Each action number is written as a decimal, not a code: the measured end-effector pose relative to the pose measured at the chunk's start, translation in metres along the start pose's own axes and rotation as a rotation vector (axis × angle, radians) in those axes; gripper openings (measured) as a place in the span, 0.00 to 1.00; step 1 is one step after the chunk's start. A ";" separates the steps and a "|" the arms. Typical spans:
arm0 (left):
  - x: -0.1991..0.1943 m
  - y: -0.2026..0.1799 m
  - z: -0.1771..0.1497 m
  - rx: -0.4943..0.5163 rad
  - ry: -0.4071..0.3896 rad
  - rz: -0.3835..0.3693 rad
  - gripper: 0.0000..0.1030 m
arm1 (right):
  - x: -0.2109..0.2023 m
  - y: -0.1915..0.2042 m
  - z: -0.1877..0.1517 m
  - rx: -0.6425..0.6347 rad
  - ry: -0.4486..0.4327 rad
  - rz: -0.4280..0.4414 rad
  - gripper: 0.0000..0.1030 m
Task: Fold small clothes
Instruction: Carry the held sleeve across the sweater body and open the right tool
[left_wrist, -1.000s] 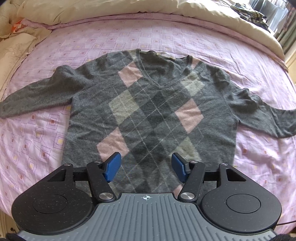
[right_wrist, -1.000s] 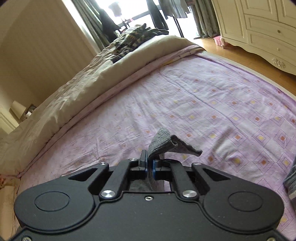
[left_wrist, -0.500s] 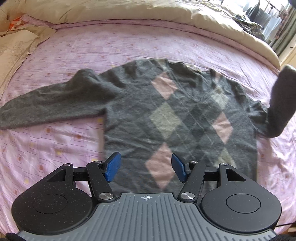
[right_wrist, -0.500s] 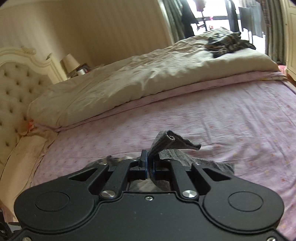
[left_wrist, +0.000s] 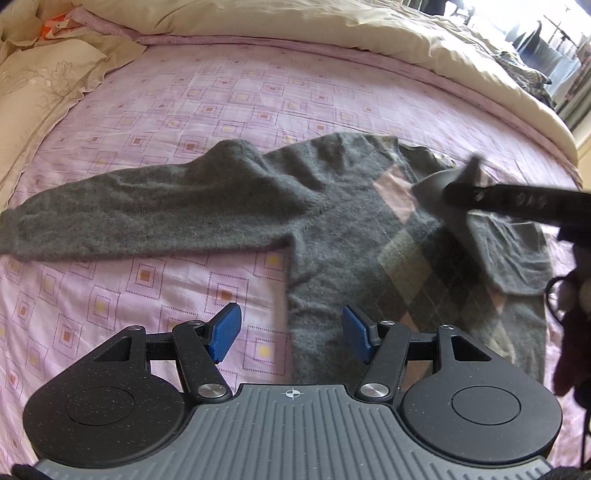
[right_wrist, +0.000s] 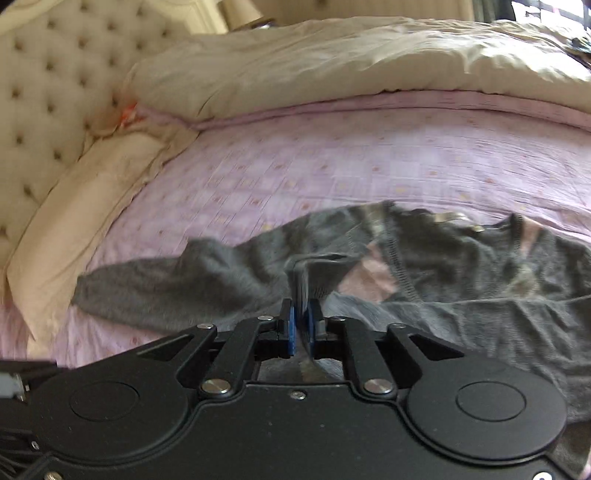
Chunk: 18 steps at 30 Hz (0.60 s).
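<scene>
A wide bed covered by a pink sheet with square prints (left_wrist: 229, 110) filled both views, a cream quilt (right_wrist: 351, 62) heaped along its far side. A grey knitted sweater with pink and beige argyle diamonds (left_wrist: 332, 221) lay flat on the sheet, one sleeve (left_wrist: 129, 218) stretched outward. The other sleeve's cuff (right_wrist: 317, 273) was folded over the chest, pinched between the closed blue pads of the right gripper (right_wrist: 301, 328). The left gripper (left_wrist: 291, 332) hovered above the sweater's hem, pads spread wide, holding nothing.

Bedroom: tufted headboard (right_wrist: 48, 92), duvet (right_wrist: 332, 62)
</scene>
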<state>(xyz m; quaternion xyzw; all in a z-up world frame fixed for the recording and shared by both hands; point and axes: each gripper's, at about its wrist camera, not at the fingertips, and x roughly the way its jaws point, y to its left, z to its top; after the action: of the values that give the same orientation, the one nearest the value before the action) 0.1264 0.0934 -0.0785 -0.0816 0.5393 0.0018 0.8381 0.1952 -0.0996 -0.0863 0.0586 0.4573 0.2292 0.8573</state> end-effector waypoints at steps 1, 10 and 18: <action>0.003 0.000 0.001 -0.001 0.003 -0.003 0.57 | -0.001 0.006 -0.003 -0.025 0.003 0.008 0.20; 0.028 -0.024 0.015 0.016 0.003 -0.072 0.57 | -0.036 -0.022 -0.020 -0.042 -0.031 -0.055 0.49; 0.067 -0.059 0.034 0.159 -0.025 -0.046 0.57 | -0.073 -0.087 -0.046 0.063 -0.009 -0.155 0.58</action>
<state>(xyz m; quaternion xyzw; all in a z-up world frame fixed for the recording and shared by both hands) 0.1906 0.0338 -0.1173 -0.0272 0.5250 -0.0593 0.8486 0.1527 -0.2142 -0.0846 0.0508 0.4636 0.1476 0.8722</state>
